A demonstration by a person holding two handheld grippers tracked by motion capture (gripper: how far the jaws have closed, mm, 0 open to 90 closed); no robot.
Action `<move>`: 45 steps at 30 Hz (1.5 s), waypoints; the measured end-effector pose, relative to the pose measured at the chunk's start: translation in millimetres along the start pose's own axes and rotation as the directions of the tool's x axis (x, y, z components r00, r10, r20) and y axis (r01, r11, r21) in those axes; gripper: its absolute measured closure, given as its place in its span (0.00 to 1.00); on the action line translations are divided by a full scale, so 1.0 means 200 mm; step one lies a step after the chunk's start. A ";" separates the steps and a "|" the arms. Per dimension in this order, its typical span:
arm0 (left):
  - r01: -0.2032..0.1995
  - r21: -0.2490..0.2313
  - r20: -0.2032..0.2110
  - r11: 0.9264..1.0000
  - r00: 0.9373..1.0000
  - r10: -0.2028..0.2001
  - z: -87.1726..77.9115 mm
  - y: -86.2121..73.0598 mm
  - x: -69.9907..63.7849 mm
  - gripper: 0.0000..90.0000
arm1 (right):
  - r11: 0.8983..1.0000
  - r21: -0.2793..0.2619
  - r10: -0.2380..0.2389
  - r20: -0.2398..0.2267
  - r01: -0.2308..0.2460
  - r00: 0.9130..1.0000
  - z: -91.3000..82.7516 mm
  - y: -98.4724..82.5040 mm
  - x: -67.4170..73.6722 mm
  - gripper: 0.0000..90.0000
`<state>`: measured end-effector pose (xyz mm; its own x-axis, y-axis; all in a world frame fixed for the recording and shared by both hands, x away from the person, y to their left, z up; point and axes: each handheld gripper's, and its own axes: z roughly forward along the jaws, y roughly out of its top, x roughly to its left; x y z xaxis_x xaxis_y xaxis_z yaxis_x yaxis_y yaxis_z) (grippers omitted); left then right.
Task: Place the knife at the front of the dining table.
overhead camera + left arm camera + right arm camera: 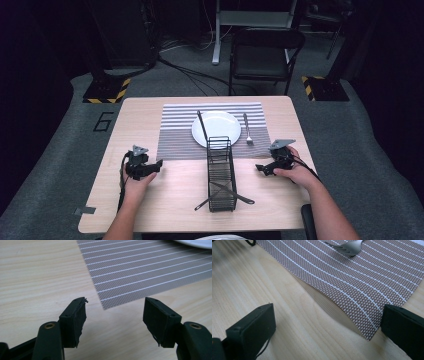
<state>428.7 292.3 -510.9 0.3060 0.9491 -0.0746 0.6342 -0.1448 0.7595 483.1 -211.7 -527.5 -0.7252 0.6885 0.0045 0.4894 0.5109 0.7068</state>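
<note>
Both grippers, left gripper [156,165] and right gripper [260,168], rest jaws apart (gripping nothing) flanking the wire caddy [221,175], which holds perhaps a knife.

Numeral "6" marked on grey floor [75,130], left of table [145,107].

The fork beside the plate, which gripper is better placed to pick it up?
The right gripper, probably. The fork lies on the striped placemat right of the plate, just ahead of that gripper, whose jaws stand open. The left gripper would have to cross the wire basket.
</note>
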 end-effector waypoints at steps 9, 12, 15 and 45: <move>0.016 -0.014 0.065 1.000 0.998 -0.015 -0.06 0.05 -0.09 0.40 | 1.000 0.000 -0.001 0.001 0.001 1.000 0.00 0.00 0.00 0.00; 0.027 -0.015 0.074 1.000 0.997 -0.025 -0.07 0.06 -0.11 0.41 | 1.000 0.001 -0.001 0.000 0.001 1.000 0.00 0.00 0.00 0.00; 0.047 -0.007 0.108 0.999 0.993 -0.046 -0.09 0.08 -0.12 0.45 | 1.000 0.000 -0.002 0.000 0.002 1.000 0.00 0.00 0.00 0.00; -0.029 -0.031 0.218 0.999 0.975 0.035 -0.23 0.38 -0.36 0.52 | 1.000 0.001 -0.011 -0.001 0.011 1.000 0.00 0.00 0.00 0.00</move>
<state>422.7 225.6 -417.6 0.4759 0.8594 -0.1869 0.6025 -0.1638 0.7812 483.5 -212.4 -527.5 -0.7311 0.6823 -0.0031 0.4816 0.5193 0.7060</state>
